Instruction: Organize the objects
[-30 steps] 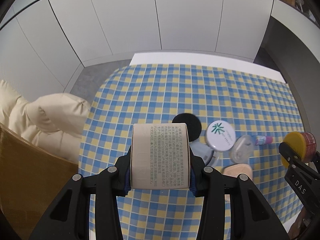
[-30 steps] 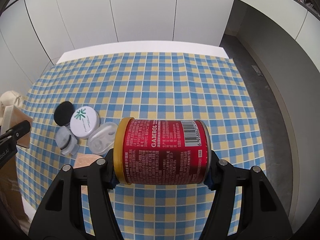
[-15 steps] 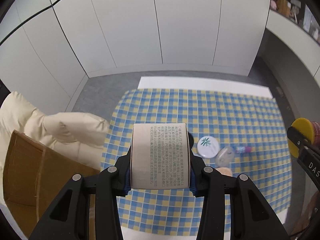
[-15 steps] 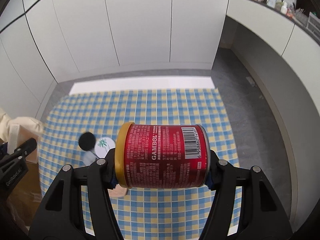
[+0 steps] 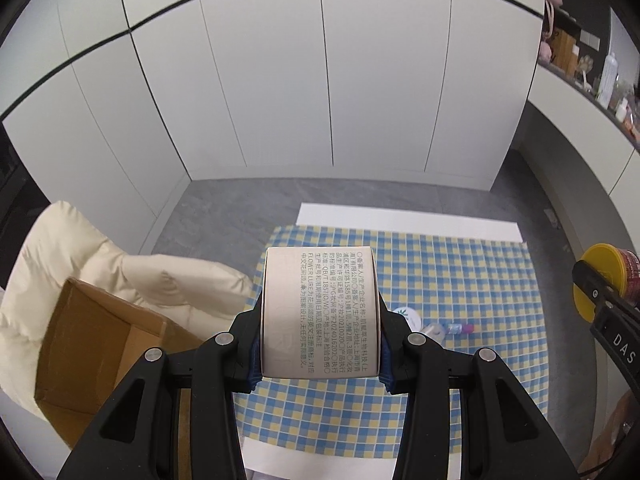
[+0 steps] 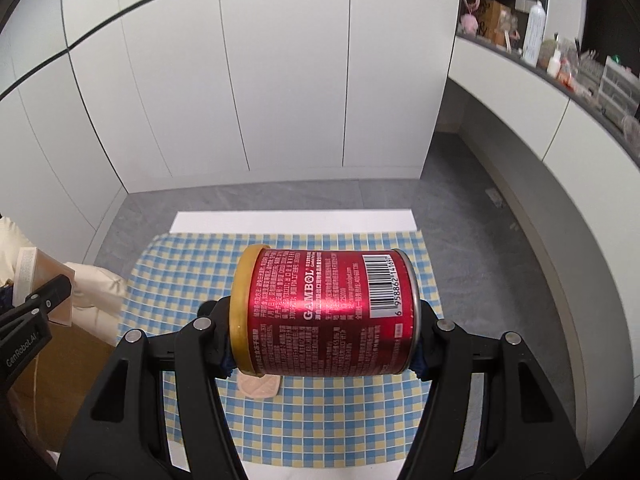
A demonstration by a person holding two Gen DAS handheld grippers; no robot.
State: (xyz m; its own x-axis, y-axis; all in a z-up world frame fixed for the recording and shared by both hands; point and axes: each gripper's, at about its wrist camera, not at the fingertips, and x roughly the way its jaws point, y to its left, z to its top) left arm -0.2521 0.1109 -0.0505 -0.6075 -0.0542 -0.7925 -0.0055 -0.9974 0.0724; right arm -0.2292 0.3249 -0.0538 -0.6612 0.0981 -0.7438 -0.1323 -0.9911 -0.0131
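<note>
High above the table, my left gripper [image 5: 320,350] is shut on a pale box [image 5: 320,312] printed with small text. My right gripper [image 6: 324,344] is shut on a red can [image 6: 328,316] with a yellow lid, held sideways with the lid at the left. That can [image 5: 616,280] also shows at the right edge of the left wrist view. The pale box [image 6: 26,276] appears at the left edge of the right wrist view. Far below, on the blue-and-yellow checked cloth [image 5: 460,280], lie a white round lid [image 5: 406,316], a small pink-capped bottle [image 5: 456,327] and a beige pad [image 6: 258,386].
An open cardboard box [image 5: 92,348] stands left of the table beside a cream cushion [image 5: 80,248]. White cupboard doors [image 5: 320,80] close the far side across a grey floor. A curved counter [image 6: 560,92] with bottles and clutter runs along the right.
Both grippers have risen well above the table with the box and the can still held. The cloth and its objects look much smaller, and the cardboard box has come into view.
</note>
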